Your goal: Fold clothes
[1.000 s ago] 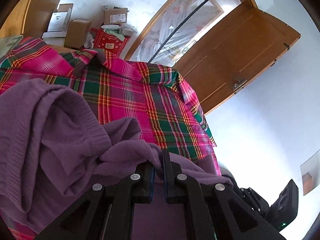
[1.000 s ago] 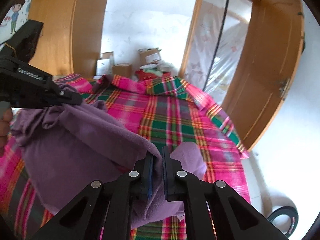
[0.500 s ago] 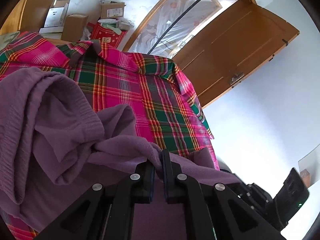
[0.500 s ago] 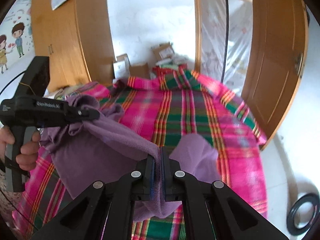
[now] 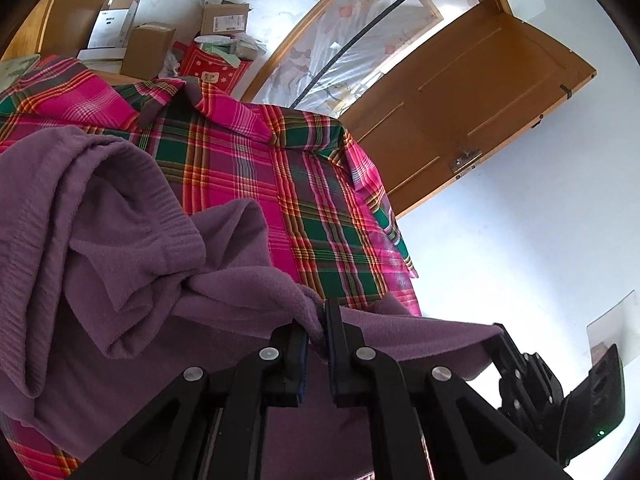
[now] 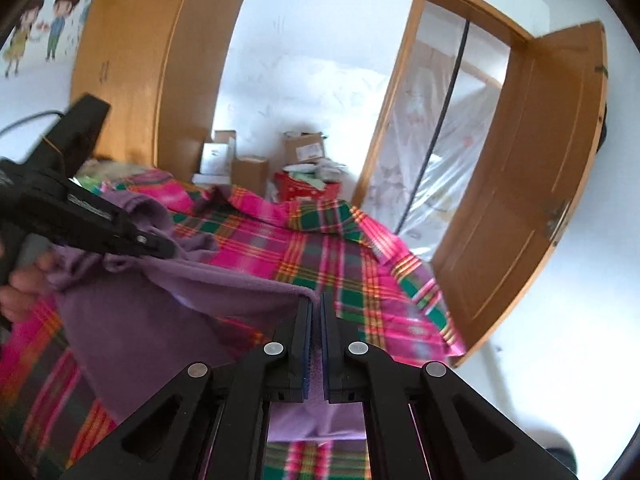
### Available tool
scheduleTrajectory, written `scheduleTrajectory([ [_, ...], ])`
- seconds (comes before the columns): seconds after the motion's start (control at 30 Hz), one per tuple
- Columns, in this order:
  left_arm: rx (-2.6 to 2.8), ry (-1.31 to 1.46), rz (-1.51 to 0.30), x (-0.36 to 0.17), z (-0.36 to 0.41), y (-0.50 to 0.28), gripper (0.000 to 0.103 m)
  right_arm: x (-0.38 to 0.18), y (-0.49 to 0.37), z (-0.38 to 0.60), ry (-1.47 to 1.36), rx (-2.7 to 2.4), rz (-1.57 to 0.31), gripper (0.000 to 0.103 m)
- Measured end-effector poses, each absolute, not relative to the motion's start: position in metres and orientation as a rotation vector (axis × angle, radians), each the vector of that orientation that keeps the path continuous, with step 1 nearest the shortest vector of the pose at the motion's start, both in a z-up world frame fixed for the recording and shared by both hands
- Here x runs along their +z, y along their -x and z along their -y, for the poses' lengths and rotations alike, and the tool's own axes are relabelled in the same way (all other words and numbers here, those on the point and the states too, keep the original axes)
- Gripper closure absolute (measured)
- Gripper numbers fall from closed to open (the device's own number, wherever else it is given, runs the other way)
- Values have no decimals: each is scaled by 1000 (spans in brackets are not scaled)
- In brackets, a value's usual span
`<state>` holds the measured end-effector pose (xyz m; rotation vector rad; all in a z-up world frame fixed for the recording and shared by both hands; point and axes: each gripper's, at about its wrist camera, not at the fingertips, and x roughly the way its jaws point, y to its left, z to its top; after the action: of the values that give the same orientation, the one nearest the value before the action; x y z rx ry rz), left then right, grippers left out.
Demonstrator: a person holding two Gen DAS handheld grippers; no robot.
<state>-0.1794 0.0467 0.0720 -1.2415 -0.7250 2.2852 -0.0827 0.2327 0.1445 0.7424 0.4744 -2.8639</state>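
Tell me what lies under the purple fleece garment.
Under the purple fleece garment lies the pink and green plaid bedspread. Whatever sits beneath the bunched folds is covered.

Purple fleece garment (image 5: 120, 240) hangs bunched, its edge stretched taut above the plaid bedspread (image 5: 320, 208).

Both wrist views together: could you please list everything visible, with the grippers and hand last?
Purple garment: one, purple, held up over the bed between both grippers.
Plaid bedspread: one, pink, green and red, covering the bed.
Cardboard boxes: several, brown and white, beyond the bed's far end.
Red bag: one, red, beside the boxes.
Wooden door: one, brown, open at right.
Wardrobe: one, brown, at left.
Left gripper: one, black, shut on the garment's edge.
Right gripper: one, black, shut on the garment's edge.
Hand: one, holding the left gripper's handle.
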Motion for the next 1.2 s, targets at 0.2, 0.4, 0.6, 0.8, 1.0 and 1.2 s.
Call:
scheduleTrajectory([
  [0.2,2299,1253,728,67,-47,185,93,135,117,-232,-719,-2885,-539,99],
  [0.4,2290,1274,739,59,-45,190,92,126,149,-232,-766,-2897,-486,99],
  [0.6,2276,1278,735,58,-42,186,85,107,176,-228,-826,-2944,-531,99],
  [0.8,2314,1228,706,69,-29,167,76,96,203,-240,-997,-2987,-472,99],
  [1.0,2389,1208,698,76,1,145,75,80,214,-246,-1155,-2954,-420,95],
  [1.2,2505,1193,776,78,53,119,74,88,193,-246,-1133,-2952,-352,83],
])
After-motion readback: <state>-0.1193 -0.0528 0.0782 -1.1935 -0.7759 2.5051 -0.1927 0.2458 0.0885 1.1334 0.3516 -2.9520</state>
